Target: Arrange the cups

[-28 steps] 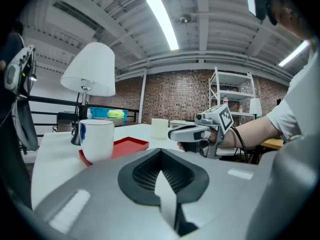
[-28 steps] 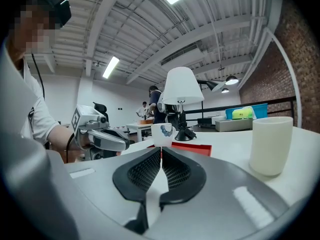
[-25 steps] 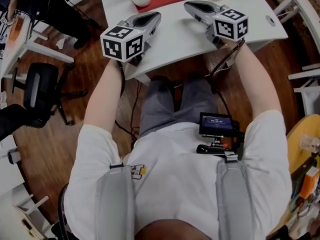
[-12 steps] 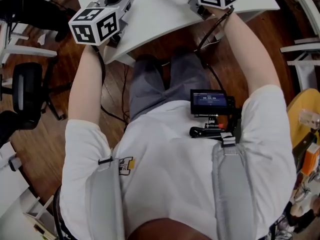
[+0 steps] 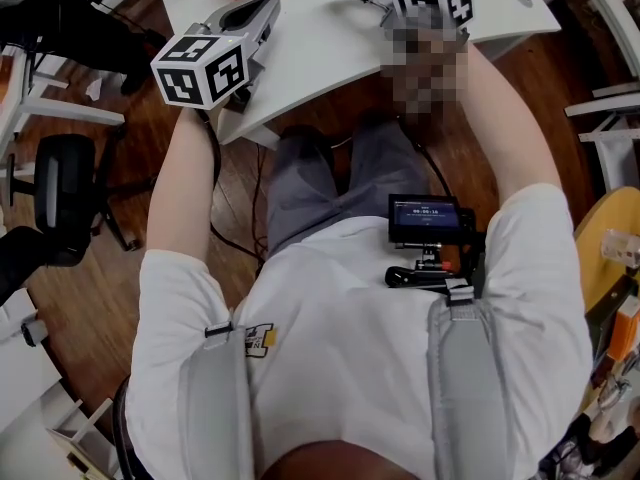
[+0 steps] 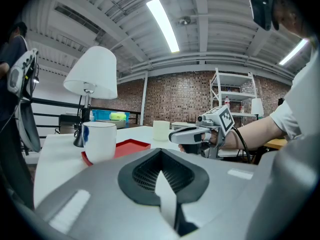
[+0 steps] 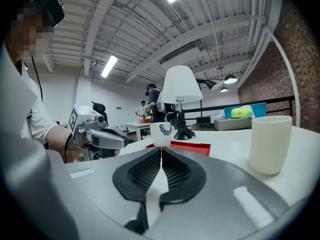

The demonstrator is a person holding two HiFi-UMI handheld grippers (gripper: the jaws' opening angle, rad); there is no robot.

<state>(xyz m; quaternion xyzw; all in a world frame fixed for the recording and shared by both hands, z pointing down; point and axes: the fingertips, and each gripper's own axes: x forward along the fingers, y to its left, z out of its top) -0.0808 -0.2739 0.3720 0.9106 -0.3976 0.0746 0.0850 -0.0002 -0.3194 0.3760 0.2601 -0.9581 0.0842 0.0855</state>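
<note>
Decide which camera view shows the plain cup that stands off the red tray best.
The right gripper view: the plain cup stands large and whole at the right. The left gripper view shows it small and distant, beyond the red tray. The head view does not include it.

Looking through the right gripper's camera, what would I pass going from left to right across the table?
Left gripper → small cup with a blue mark → plain cream cup. The lamp and the red tray overlap the small cup, so they are left out.
</note>
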